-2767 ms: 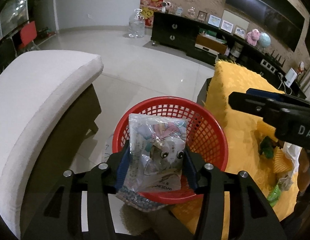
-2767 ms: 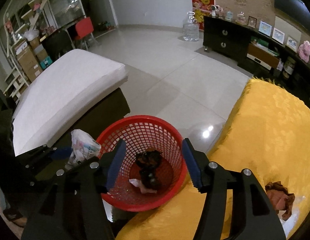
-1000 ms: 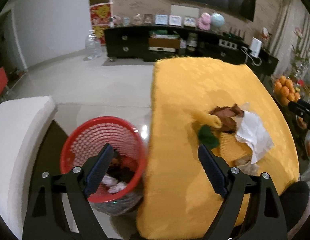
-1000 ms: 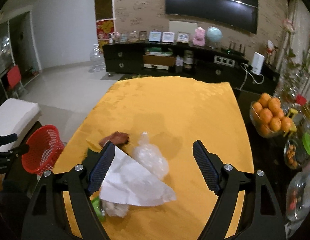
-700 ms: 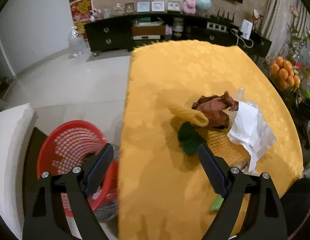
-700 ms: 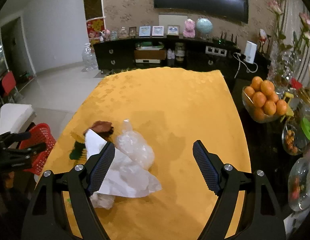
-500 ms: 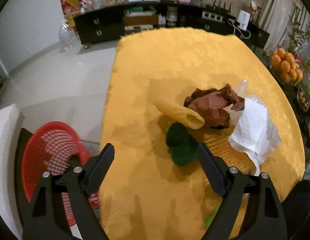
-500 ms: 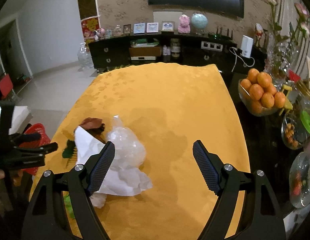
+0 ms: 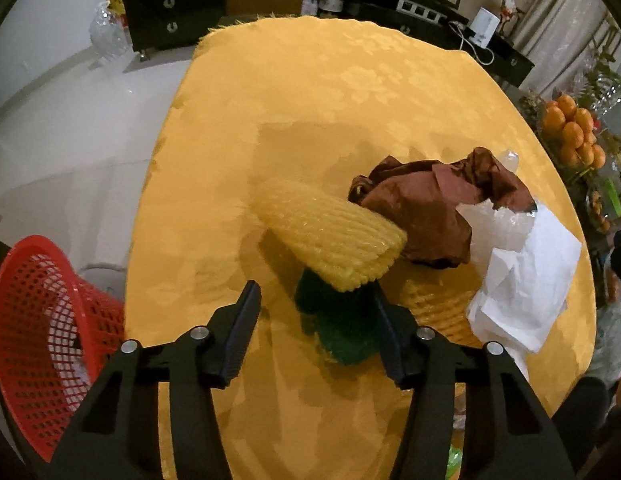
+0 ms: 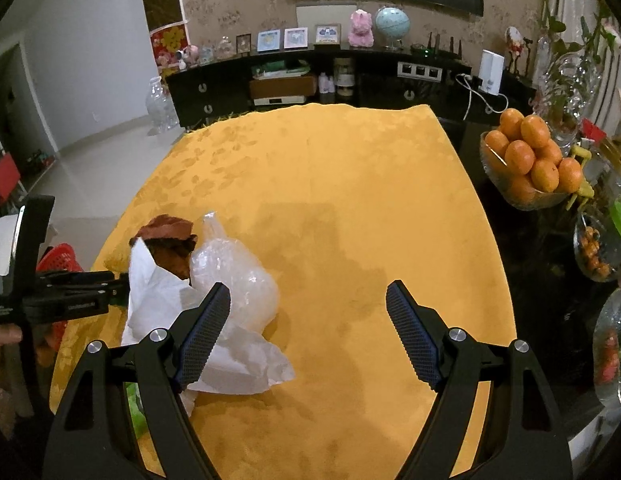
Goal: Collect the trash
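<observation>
A trash pile lies on the yellow tablecloth [image 9: 310,80]: a yellow foam net sleeve [image 9: 330,236], a dark green scrap [image 9: 338,328] under it, crumpled brown paper [image 9: 430,208] and white paper [image 9: 526,284]. My left gripper [image 9: 314,312] is open, its jaws on either side of the green scrap and the sleeve's near end. My right gripper [image 10: 308,320] is open and empty above the cloth, right of a clear plastic bag [image 10: 234,276], the white paper [image 10: 158,300] and the brown paper [image 10: 170,240]. The red mesh basket [image 9: 34,312] stands on the floor at the left.
A bowl of oranges [image 10: 530,160] and glass jars [image 10: 606,240] stand at the table's right edge. A black cabinet [image 10: 310,84] with ornaments runs along the back wall. A second yellow net [image 9: 434,308] lies under the white paper.
The left gripper dropped the snack bag in the basket, swung right and closed in on the pile; its jaws have narrowed. The right gripper moved from the basket to over the table.
</observation>
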`<state>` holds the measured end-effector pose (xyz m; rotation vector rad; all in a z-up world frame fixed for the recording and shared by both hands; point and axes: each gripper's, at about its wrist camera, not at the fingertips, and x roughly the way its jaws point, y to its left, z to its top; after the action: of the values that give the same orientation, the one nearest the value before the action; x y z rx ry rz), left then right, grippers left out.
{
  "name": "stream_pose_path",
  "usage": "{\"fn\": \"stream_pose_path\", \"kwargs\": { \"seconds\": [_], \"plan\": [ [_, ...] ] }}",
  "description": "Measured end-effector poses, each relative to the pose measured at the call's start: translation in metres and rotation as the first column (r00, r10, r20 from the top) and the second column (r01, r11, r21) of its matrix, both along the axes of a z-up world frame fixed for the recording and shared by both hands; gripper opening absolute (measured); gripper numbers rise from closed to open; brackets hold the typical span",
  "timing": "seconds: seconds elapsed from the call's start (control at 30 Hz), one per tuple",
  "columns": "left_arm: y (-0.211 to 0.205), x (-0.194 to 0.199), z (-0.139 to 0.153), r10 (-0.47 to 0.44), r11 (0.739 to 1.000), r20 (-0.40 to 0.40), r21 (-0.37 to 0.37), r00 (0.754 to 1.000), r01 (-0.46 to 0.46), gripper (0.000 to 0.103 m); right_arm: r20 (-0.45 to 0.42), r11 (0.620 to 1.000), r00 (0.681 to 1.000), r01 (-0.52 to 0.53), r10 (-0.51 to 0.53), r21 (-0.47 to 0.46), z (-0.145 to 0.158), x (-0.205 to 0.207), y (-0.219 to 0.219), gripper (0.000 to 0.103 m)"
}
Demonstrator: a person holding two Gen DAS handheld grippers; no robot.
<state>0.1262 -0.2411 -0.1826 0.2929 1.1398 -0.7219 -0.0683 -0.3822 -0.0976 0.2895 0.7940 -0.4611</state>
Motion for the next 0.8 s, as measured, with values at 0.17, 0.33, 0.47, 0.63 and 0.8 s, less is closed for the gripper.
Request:
{"fn": "stream_pose_path", "kwargs": {
  "seconds": [0.17, 0.33, 0.47, 0.63, 0.8],
  "plan": [
    [-0.005, -0.001, -0.002, -0.002, 0.999, -0.041, -0.036, 0.999, 0.0, 0.038, -0.006, 1.0, 1.0, -0.007, 0.007, 0.004, -0.002, 0.003, 0.002, 0.078],
    [-0.009, -0.005, -0.005, -0.017, 0.997, -0.059, -0.079, 0.998, 0.012, 0.03, -0.01, 1.0, 1.0, -0.004, 0.004, 0.007, -0.001, 0.001, 0.001, 0.078],
    [-0.004, -0.011, 0.0, -0.022, 0.995, -0.047, -0.093, 0.999, 0.018, 0.029, -0.008, 1.0, 1.0, 0.003, -0.003, 0.0, 0.002, -0.003, 0.002, 0.078],
    [0.002, -0.025, 0.017, -0.057, 0.996, 0.046, -0.064, 0.997, 0.06, 0.029, -0.001, 1.0, 1.0, 0.007, -0.007, -0.01, 0.005, -0.006, 0.005, 0.078],
    [0.018, -0.04, 0.036, -0.064, 0.994, 0.104, -0.076, 0.992, 0.073, 0.029, -0.002, 1.0, 1.0, -0.02, 0.02, -0.016, 0.009, -0.002, 0.015, 0.078]
  ]
}}
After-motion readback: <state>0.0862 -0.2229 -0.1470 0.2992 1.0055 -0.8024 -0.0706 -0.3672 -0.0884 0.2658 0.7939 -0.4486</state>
